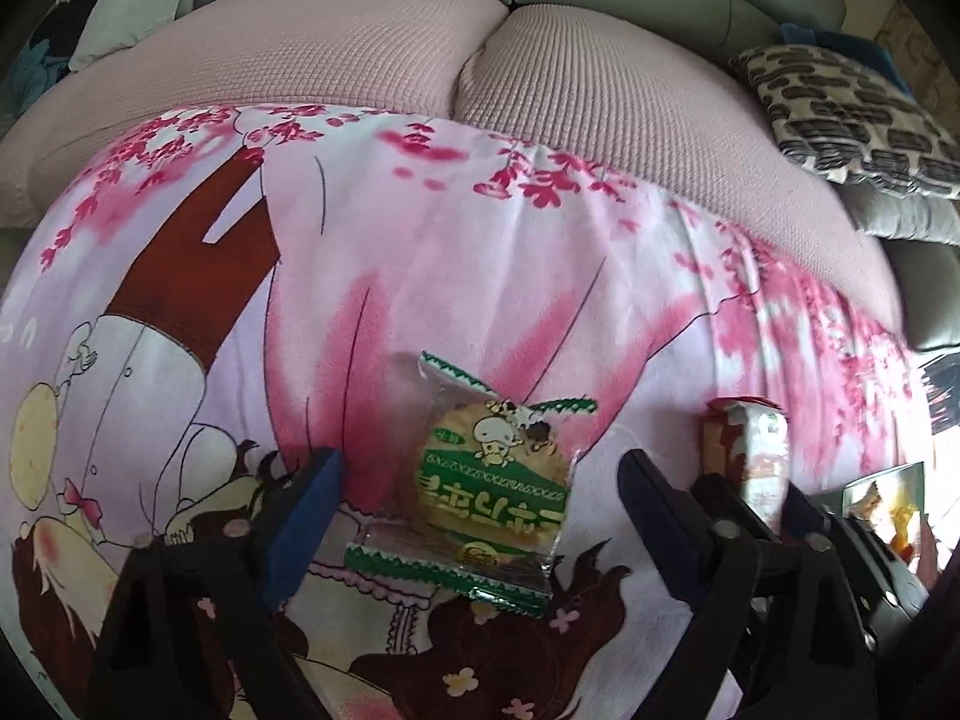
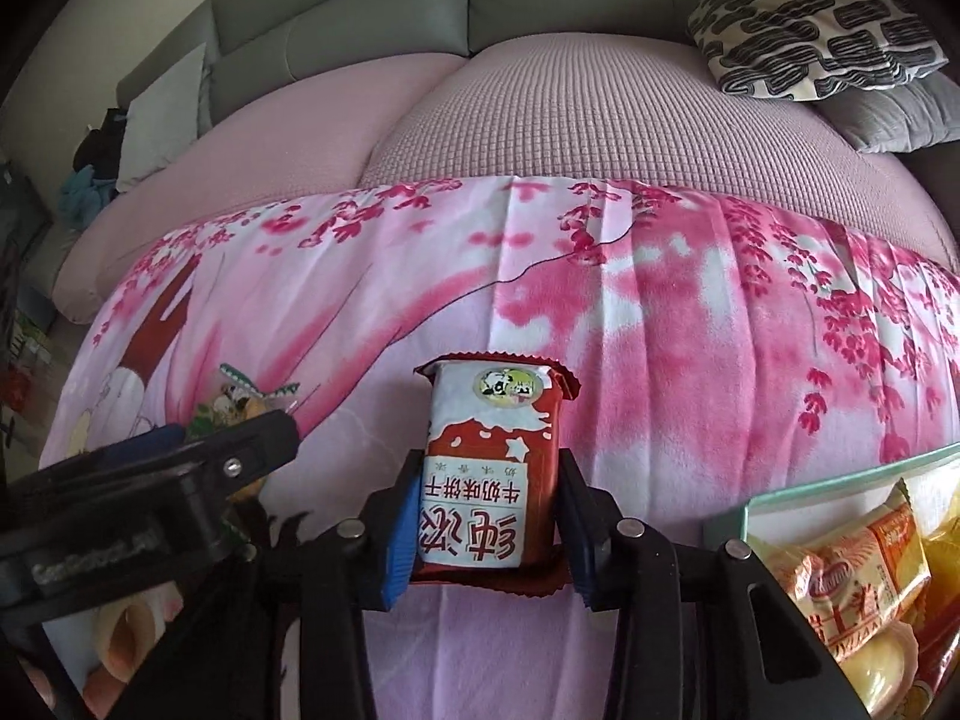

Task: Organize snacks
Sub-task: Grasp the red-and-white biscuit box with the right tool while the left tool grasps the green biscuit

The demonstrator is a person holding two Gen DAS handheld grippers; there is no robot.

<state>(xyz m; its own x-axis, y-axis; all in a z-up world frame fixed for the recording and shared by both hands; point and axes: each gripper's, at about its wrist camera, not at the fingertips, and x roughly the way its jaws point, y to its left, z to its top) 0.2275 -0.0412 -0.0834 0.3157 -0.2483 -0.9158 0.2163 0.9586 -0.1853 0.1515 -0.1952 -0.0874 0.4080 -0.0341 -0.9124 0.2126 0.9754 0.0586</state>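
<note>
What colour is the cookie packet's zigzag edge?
Green and white, on the cookie packet; clearest in the left wrist view.

Black gripper [image 2: 489, 540] frames, blue pads [image 2: 399, 546], silver screws [image 2: 351, 529]

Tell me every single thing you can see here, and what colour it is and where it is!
Green cookie packet: one, green and clear, on the blanket between the left tool's fingers.
Red biscuit packet: one, red and white, on the blanket, squeezed by the right tool.
Blanket: one, pink with flowers and cartoon figures, spread over the sofa.
Sofa: one, grey, with pink seat covers, behind the blanket.
Patterned pillow: one, black and white, on the sofa's right side.
Snack box: one, clear, greenish rim, bottom right.
Orange snack bag: one, orange and yellow, inside the box.
Left tool: one, black with blue pads, open around the cookie packet.
Right tool: one, black with blue pads, shut on the biscuit packet.
</note>
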